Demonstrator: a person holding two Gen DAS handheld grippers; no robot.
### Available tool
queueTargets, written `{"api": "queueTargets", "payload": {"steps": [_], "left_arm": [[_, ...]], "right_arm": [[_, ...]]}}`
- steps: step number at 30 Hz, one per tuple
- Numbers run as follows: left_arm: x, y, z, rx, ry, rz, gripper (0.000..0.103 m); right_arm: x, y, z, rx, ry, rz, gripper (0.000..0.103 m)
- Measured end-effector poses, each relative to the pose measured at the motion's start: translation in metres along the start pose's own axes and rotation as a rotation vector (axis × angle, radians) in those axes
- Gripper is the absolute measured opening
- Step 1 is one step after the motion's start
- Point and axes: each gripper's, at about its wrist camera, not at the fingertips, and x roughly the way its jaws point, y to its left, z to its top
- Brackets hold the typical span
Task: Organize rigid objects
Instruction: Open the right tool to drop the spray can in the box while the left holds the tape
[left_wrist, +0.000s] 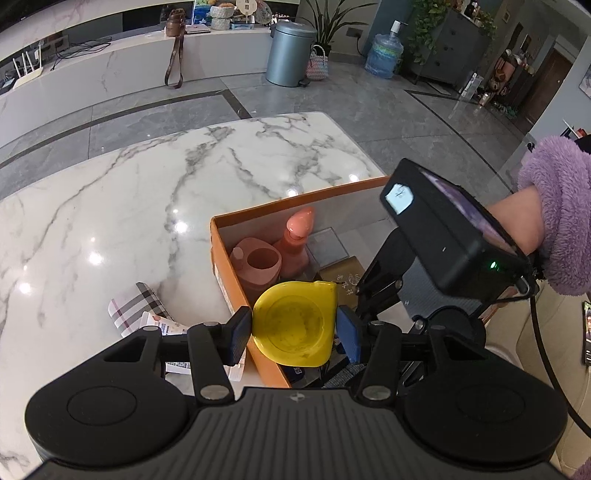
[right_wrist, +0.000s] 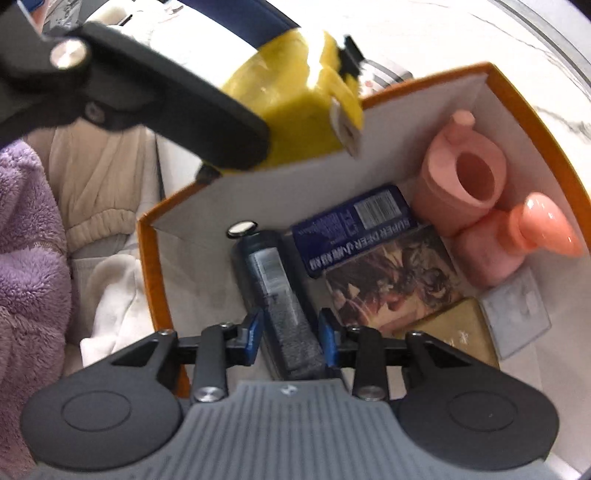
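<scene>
Yellow tape measure (left_wrist: 295, 325) sits pinched in the left gripper (left_wrist: 293, 330) above the orange box (left_wrist: 236, 273). Right gripper (right_wrist: 290, 338) fingers straddle the dark bottle (right_wrist: 275, 291), pads not clearly pressing. Lower the tape into free space, then release.

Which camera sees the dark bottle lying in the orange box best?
The right wrist view: the dark bottle lies in plain sight between the right gripper fingers. In the left wrist view, the yellow tape measure and left gripper hide it.
</scene>
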Motion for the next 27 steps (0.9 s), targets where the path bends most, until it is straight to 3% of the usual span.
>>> {"api": "queueTargets", "payload": {"steps": [5, 8, 14, 20, 27], "left_arm": [[0.0, -0.001, -0.002, 0.002, 0.0, -0.024, 0.057], [0.003, -0.009, -0.001, 0.023, 0.009, -0.053, 0.057], [0.03, -0.029, 0.006, -0.016, 0.059, -0.127, 0.057], [0.079, -0.055, 0.008, -0.09, 0.155, -0.178, 0.057], [0.132, -0.057, 0.005, -0.209, 0.24, -0.108, 0.057]], "right_arm": [[-0.012, -0.011, -0.011, 0.084, -0.041, -0.038, 0.028], [-0.024, -0.02, -0.025, 0.199, -0.084, -0.114, 0.027], [-0.04, -0.012, -0.078, 0.472, -0.149, -0.359, 0.028], [-0.062, -0.009, -0.126, 0.685, -0.308, -0.537, 0.028], [-0.057, -0.003, -0.144, 0.685, -0.323, -0.61, 0.028]]}}
